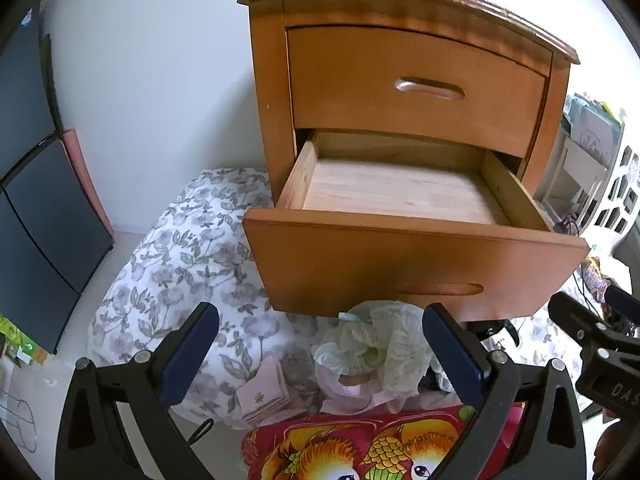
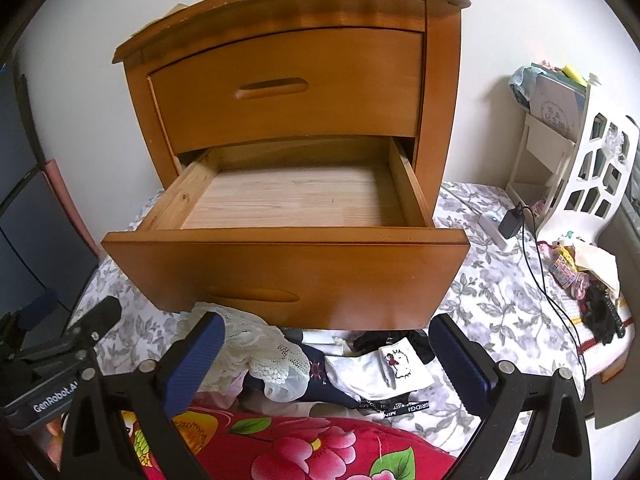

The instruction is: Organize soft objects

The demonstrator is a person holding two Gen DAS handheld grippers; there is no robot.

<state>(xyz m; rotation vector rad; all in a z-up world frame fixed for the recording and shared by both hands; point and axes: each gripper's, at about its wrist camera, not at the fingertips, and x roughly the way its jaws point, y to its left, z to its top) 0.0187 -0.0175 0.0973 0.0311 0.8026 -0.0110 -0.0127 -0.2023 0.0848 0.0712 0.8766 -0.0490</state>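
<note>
1. A wooden nightstand [image 1: 400, 80] is seen standing on a floral sheet [image 1: 192, 264]; its top drawer [image 2: 288, 92] is shut, the bottom drawer [image 2: 288, 208] is pulled out, w/ bare wood shown inside.
2. The left gripper [image 1: 320, 356] is held wide, nothing between its blue pads [image 1: 188, 352]; it hangs low in front of the drawer front.
3. The right gripper [image 2: 326, 364] is likewise held wide and empty, just before the drawer front.
4. The soft things are piled on the sheet at the foot of the open drawer, none inside it: a pale green lace piece [image 1: 376, 344], pink folded cloths [image 1: 264, 396] to its left, a white lace cloth [image 2: 256, 348], a navy garment [image 2: 320, 380], a white sock w/ a small figure on it [image 2: 400, 360] and a black strap w/ white lettering [image 2: 400, 406].
5. A bright red flower-print blanket [image 2: 280, 444] is seen nearest the cameras, under both grippers.
6. To the right, a white rack [image 2: 596, 176] w/ cut-outs, a charger and black cable [image 2: 532, 248] are seen on the sheet.
7. At far left a dark cabinet [image 1: 36, 208] is seen against the wall.
</note>
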